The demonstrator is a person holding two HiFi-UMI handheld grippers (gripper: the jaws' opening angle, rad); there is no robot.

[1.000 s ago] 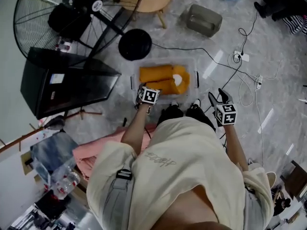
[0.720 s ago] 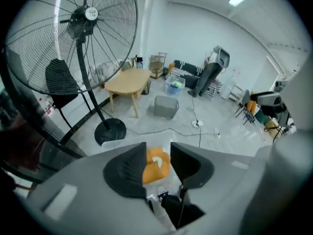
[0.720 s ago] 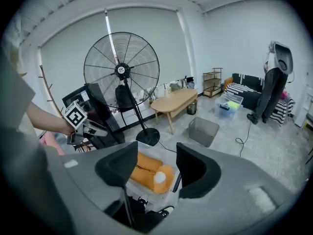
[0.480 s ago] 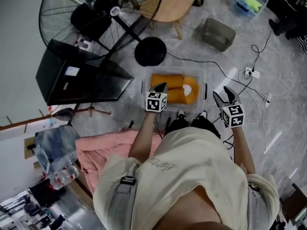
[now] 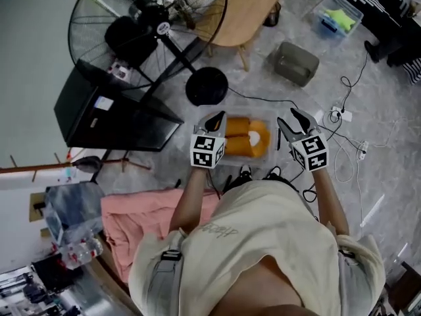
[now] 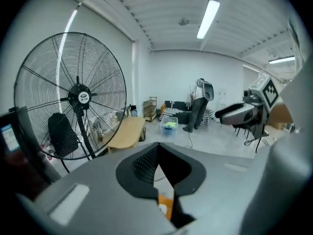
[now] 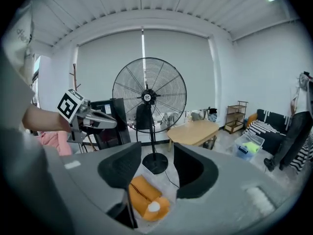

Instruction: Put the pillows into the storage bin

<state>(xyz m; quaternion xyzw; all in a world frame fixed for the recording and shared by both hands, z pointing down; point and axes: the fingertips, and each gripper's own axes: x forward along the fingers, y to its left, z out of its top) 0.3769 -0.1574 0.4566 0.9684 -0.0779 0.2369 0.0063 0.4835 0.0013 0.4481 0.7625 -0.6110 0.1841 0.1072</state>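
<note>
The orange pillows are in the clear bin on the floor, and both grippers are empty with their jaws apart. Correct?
Not both: the left gripper view shows the left gripper shut. The right gripper, its jaws lately closing somewhat, is open and empty. The orange pillows are in the clear bin.

The left hand-held gripper is held out ahead of the chest and tilted a little downward, its jaws pressed together on nothing. Level with it, to its right, the right hand-held gripper has empty jaws that stand apart and have just been closing. The bare left forearm and right forearm reach forward.
</note>
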